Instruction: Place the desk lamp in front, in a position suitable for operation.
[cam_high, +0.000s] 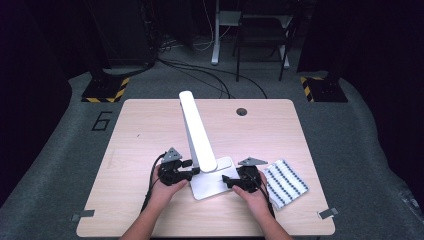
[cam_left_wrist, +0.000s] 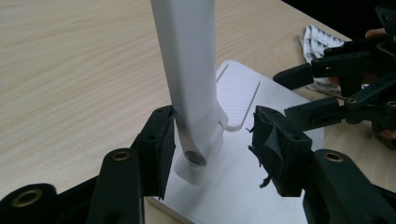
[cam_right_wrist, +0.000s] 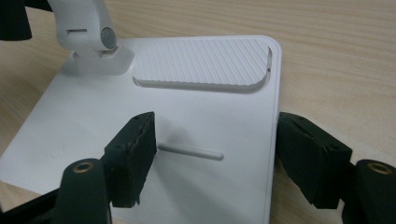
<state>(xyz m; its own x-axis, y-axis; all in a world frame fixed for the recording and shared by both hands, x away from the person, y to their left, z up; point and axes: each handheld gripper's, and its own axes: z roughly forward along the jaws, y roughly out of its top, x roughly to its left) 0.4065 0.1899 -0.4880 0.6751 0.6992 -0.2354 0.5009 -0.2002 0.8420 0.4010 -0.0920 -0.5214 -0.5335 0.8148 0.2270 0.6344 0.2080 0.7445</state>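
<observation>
A white desk lamp stands at the table's near middle, its long arm (cam_high: 196, 135) leaning away from a flat square base (cam_high: 210, 189). My left gripper (cam_high: 193, 173) is open, its jaws on either side of the arm's lower hinge (cam_left_wrist: 196, 156). The left pad (cam_left_wrist: 161, 156) is at the arm and the right pad (cam_left_wrist: 280, 156) stands apart. My right gripper (cam_high: 229, 181) is open and straddles the base's right edge (cam_right_wrist: 273, 116), one pad over the base and one over the wood. A ribbed panel (cam_right_wrist: 201, 63) is set into the base.
A folded white cloth with blue dotted stripes (cam_high: 286, 183) lies right of my right hand. A round cable hole (cam_high: 241, 111) sits near the table's far edge. Metal brackets (cam_high: 82, 216) (cam_high: 327, 213) mark the front corners. Stands and a chair are on the floor beyond.
</observation>
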